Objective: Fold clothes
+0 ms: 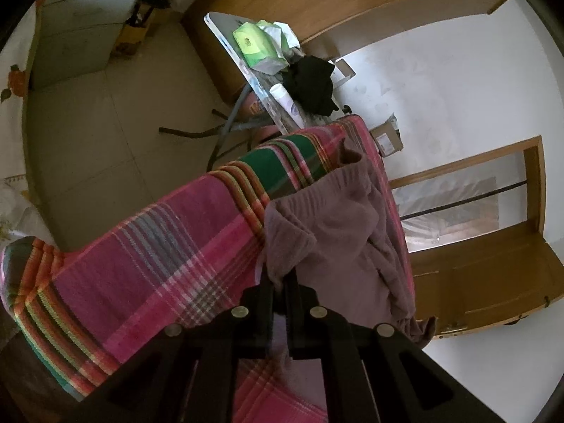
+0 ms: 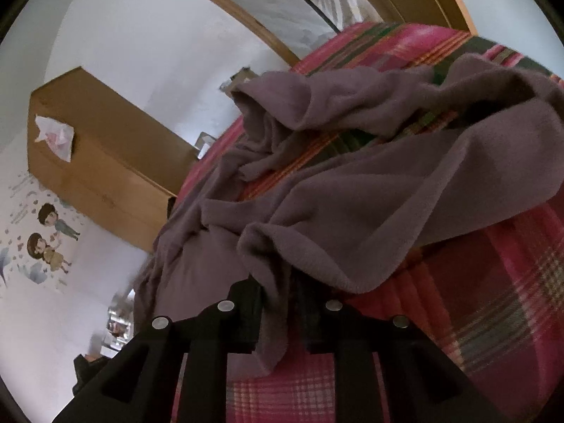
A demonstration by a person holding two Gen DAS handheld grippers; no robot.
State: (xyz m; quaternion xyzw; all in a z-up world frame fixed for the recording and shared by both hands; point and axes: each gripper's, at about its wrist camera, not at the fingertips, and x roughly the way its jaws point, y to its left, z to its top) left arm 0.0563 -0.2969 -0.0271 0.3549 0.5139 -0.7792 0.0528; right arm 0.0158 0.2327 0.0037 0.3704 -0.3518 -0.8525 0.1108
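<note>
Purple fleece garment (image 1: 338,218), the one piece of clothing I have to fold, lies crumpled on the pink plaid bedspread (image 1: 151,246), along the edge of the spread nearest the white wall. From my left wrist camera its long axis runs away from the gripper toward the far corner of the bedspread, with a ribbed hem turned up at that far end. From my right wrist camera the same garment (image 2: 370,190) sprawls across the bedspread (image 2: 493,299) in loose folds, one long limb of fabric trailing off toward the spread's far edge; I think it is a sleeve, though the bunching makes that hard to confirm.

I count one garment, one bedspread and two grippers. Beyond the far corner of the bedspread stands one folding table (image 1: 225,31) carrying one green tissue pack (image 1: 255,44) and one black cloth (image 1: 312,83).

My left gripper (image 1: 280,282) is clenched on a near fold of the garment, its jaws drawn almost together with the cloth pinched between them. My right gripper (image 2: 282,289) is clamped on a thicker bunch of the same garment, jaws a little apart around it, with a tail of fleece hanging down between the fingers (image 2: 246,303).
</note>
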